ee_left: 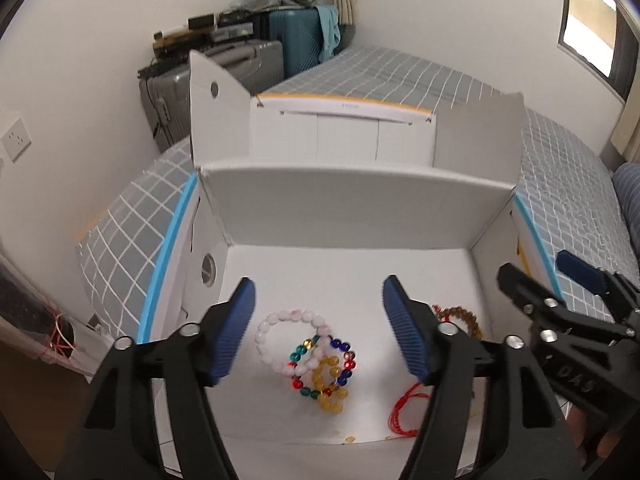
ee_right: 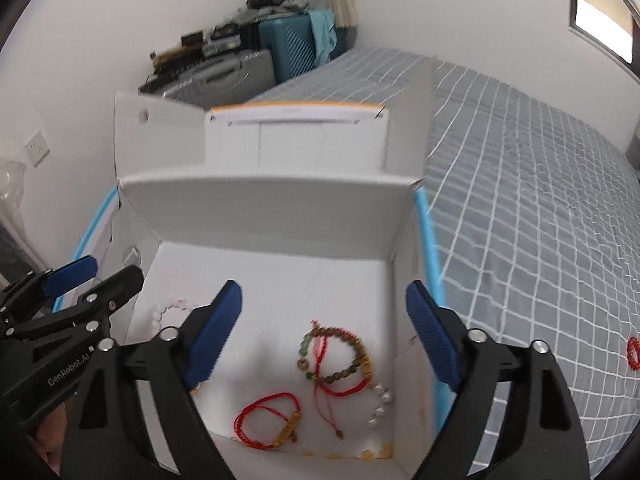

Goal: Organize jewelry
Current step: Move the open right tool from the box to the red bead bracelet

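Observation:
An open white cardboard box (ee_left: 352, 200) sits on the bed and holds several bracelets. In the left wrist view a pink-white bead bracelet (ee_left: 267, 336), a multicolour bead bracelet (ee_left: 340, 347) and a yellow bead bracelet (ee_left: 330, 398) lie overlapped. My left gripper (ee_left: 318, 330) hovers open and empty above them. In the right wrist view a brown bead bracelet (ee_right: 360, 350), a red cord bracelet (ee_right: 256, 408) and a pearl string (ee_right: 380, 400) lie on the box floor (ee_right: 280, 280). My right gripper (ee_right: 324, 334) is open and empty above them. A red bracelet (ee_right: 633, 354) lies on the bedspread outside the box.
The box's flaps (ee_left: 212, 116) stand up at the back and sides. The grey checked bedspread (ee_right: 540, 200) spreads to the right. Suitcases (ee_left: 288, 40) are stacked against the far wall. A window (ee_left: 592, 28) is at the upper right.

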`<action>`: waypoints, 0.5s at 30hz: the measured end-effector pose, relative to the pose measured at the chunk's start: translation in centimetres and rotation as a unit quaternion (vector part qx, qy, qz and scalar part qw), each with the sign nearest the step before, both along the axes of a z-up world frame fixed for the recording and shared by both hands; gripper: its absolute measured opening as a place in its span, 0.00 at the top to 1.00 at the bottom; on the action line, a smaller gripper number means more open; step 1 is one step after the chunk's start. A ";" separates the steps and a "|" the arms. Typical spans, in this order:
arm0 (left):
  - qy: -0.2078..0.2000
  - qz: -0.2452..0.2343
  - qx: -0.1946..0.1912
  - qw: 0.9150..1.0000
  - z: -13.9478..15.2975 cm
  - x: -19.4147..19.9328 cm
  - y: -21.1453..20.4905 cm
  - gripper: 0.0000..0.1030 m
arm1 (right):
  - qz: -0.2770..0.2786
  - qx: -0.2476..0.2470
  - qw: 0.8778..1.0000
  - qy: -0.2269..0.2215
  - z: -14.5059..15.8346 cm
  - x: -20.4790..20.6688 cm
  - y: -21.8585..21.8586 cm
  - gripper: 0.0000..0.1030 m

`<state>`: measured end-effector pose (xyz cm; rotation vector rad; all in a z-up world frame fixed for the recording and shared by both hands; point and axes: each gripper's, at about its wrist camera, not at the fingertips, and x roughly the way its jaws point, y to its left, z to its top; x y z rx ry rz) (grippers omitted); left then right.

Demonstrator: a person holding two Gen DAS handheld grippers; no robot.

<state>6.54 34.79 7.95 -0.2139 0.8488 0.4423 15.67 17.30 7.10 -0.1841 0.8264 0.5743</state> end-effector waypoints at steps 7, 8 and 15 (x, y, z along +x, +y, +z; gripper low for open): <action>-0.027 -0.033 0.001 0.999 1.7 2.0 -3.1 0.13 | -0.043 0.010 0.998 -0.044 2.7 1.6 -5.4 0.07; -0.030 -0.038 0.004 0.999 2.0 2.4 -3.8 0.10 | -0.047 0.011 0.998 -0.046 2.9 1.9 -6.2 0.07; -0.055 -0.077 0.010 0.995 3.2 5.6 -9.6 0.05 | -0.097 0.007 0.993 -0.071 4.1 4.4 -13.1 0.07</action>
